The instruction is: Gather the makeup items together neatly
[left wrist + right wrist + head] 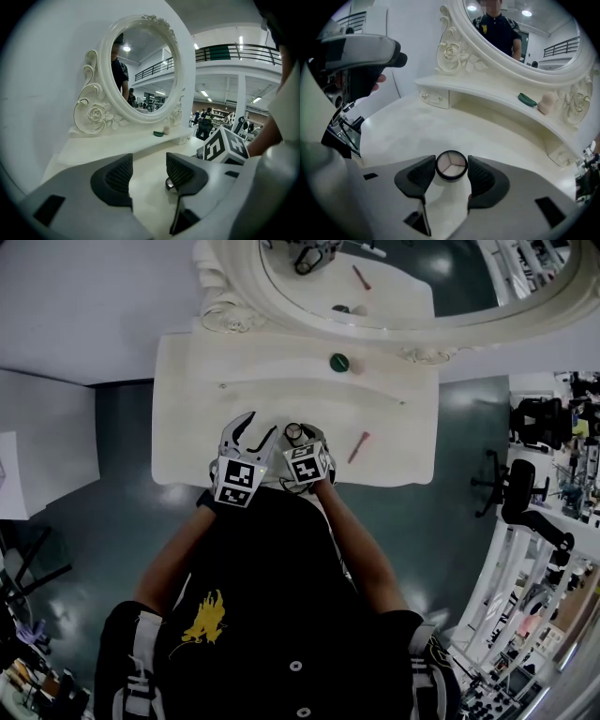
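Left of centre at the dressing table's (187,442) front edge, the left gripper (262,425) points shallowly forward, jaws apart and empty. Just beside it, the right gripper (302,437) tilts steeply down, pads closed against a round compact (451,165); a red pencil (358,447) lies further right

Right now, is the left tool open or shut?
Open: in the left gripper view the left tool has its pads apart, with bare tabletop in the gap and nothing gripped.
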`<state>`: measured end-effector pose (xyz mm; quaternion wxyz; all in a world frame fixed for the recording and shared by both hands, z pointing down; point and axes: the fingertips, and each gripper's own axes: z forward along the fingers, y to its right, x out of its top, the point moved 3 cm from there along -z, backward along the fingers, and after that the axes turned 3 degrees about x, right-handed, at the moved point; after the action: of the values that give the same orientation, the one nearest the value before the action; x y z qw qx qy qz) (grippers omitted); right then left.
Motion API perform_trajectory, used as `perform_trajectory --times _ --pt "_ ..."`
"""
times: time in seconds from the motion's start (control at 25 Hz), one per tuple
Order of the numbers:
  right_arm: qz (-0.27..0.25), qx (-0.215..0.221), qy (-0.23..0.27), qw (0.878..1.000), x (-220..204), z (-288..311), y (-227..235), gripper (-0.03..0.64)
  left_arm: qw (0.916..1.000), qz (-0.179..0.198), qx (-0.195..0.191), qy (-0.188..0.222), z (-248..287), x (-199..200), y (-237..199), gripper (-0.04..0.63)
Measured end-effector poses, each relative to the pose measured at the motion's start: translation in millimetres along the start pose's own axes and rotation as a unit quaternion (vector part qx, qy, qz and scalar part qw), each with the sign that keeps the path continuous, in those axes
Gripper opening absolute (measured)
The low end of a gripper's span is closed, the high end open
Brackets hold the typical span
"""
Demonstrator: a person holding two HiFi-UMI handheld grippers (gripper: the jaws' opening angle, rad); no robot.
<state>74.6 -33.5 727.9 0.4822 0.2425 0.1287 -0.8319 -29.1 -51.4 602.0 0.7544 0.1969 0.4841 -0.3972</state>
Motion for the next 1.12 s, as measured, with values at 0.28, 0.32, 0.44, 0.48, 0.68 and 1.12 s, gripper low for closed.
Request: perform_trajectory --times 0.28,0.32,0.44,0.48,0.68,1.12 --pt "0.015 -0.011 0.012 1.000 6 -8 15 0.230 1.0000 0.000 0.003 -0.004 0 3 -3 0.233" --pt "0.018 -0.013 0.015 1.000 8 -10 18 0.230 1.0000 0.000 0.004 -0.004 -1 2 -3 0.233" --pt "0.024 -0.026 0.034 0.999 17 -15 32 0.230 1.0000 -0.004 0.005 -0.004 1 0 -2 0.233" --pt "0.026 -0.032 0.042 0.998 21 -18 37 0.230 1.0000 -0.005 0.004 -0.004 1 -1 -2 0.233" --pt "0.044 -0.054 0.067 0.995 47 -37 61 0.230 1.0000 0.000 0.003 -0.004 -1 2 -1 0.233" --pt "0.042 -0.106 0.118 0.987 105 -53 119 0.230 1.0000 -0.004 0.000 -0.001 -2 -1 1 0.233"
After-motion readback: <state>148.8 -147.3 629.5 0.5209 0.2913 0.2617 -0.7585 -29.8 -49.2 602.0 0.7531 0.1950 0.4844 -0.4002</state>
